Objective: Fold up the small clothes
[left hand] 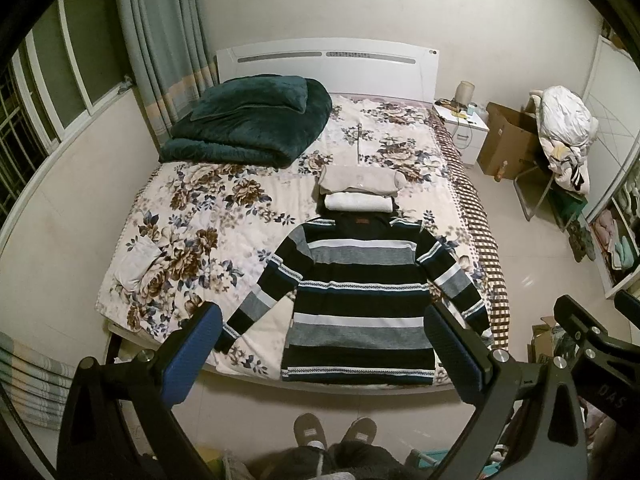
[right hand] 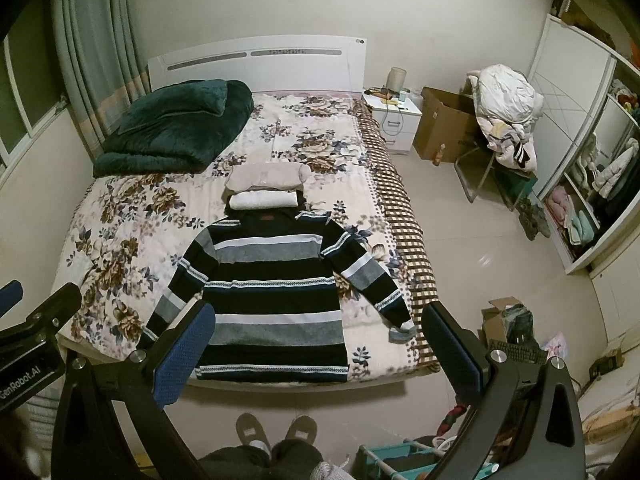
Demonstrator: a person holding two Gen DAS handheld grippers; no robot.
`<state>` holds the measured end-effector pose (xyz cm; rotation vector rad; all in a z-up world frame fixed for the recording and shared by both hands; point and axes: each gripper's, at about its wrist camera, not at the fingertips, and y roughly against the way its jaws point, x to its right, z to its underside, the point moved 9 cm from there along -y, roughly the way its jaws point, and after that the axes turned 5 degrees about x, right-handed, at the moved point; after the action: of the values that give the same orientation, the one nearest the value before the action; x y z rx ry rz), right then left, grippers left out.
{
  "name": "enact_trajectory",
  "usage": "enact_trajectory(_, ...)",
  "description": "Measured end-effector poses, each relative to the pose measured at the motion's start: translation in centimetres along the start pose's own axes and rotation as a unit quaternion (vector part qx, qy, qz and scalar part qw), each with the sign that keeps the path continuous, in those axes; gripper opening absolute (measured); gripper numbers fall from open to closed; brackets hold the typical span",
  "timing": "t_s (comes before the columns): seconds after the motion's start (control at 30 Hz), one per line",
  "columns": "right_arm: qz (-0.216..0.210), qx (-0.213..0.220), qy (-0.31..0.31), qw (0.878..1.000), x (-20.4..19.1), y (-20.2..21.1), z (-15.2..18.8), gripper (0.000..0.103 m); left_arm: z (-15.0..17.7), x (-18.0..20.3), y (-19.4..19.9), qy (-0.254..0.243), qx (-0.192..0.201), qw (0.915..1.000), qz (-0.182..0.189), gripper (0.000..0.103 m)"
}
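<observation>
A striped black, grey and white sweater (left hand: 358, 300) (right hand: 274, 304) lies spread flat at the foot of the bed, sleeves angled out to both sides. Beyond its collar sit folded garments: a white one (left hand: 358, 202) (right hand: 264, 200) and a beige one (left hand: 360, 180) (right hand: 266, 178) behind it. My left gripper (left hand: 324, 320) is held high above the bed's foot, open, with nothing between its blue pads. My right gripper (right hand: 316, 326) hangs beside it, also open and empty. Each gripper's black frame shows at the edge of the other's view.
The bed (left hand: 224, 216) has a floral cover, with a dark green blanket (left hand: 248, 120) folded at the head. A person's slippers (left hand: 334, 434) stand on the floor at the bed's foot. A nightstand (right hand: 394, 118), cardboard box (right hand: 444, 128) and a chair piled with clothes (right hand: 506, 116) stand to the right.
</observation>
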<state>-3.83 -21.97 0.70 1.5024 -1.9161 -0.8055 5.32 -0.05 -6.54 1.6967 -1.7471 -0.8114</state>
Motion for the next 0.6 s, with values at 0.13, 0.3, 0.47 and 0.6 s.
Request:
enact_trajectory(0.13, 0.000, 0.000, 0.000, 1.000, 0.00, -0.08, -0.07, 0.103, -0.07, 0.00, 0.04, 0.000, 0.000, 1.0000, 0.000, 0.103)
enact_trajectory(0.3, 0.000, 0.000, 0.000, 1.000, 0.00, -0.10, -0.09, 0.103, -0.07, 0.03, 0.05, -0.001, 0.000, 1.0000, 0.001, 0.103)
enact_trajectory(0.47, 0.000, 0.000, 0.000, 1.000, 0.00, -0.08, -0.10, 0.103, -0.06, 0.03, 0.00, 0.001, 0.000, 1.0000, 0.002, 0.103)
enact_trajectory(0.6, -0.001, 0.000, 0.000, 1.000, -0.01, -0.08, -0.09, 0.103, -0.82, 0.81, -0.18, 0.001, 0.000, 1.0000, 0.001, 0.103)
